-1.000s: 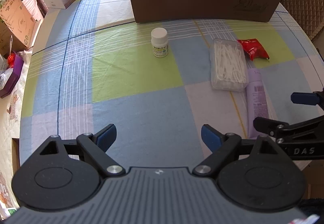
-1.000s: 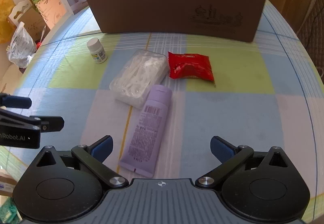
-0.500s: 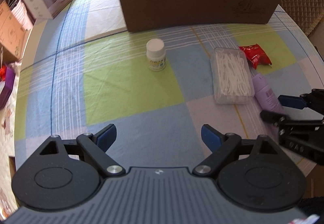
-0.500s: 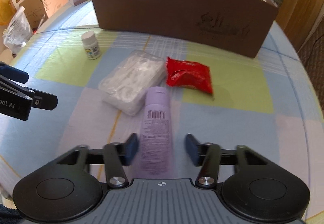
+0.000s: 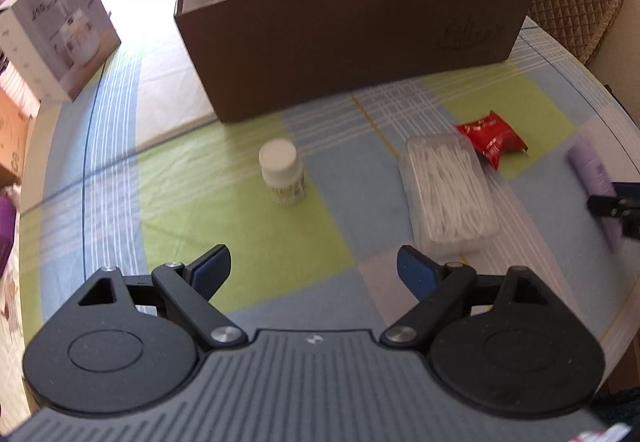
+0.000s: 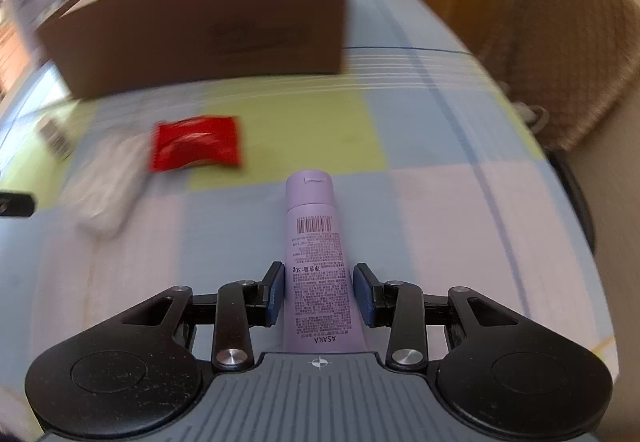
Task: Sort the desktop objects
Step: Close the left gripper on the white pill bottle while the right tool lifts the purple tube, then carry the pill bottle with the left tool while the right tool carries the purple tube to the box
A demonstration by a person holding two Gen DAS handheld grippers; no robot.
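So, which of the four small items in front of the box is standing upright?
The white-capped pill bottle; the purple tube, red packet and clear swab box lie flat.

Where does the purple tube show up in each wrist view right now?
Left wrist: purple tube at the far right edge, partly behind the right hand-held gripper.
Right wrist: tube bottom centre, between the closed fingers, cap pointing away.
Shared landmark: red snack packet, in front of the brown box.

Checked tablecloth (image 5: 224, 210) on a round table, quilted brown chair (image 6: 568, 54) beside it, bright window light.
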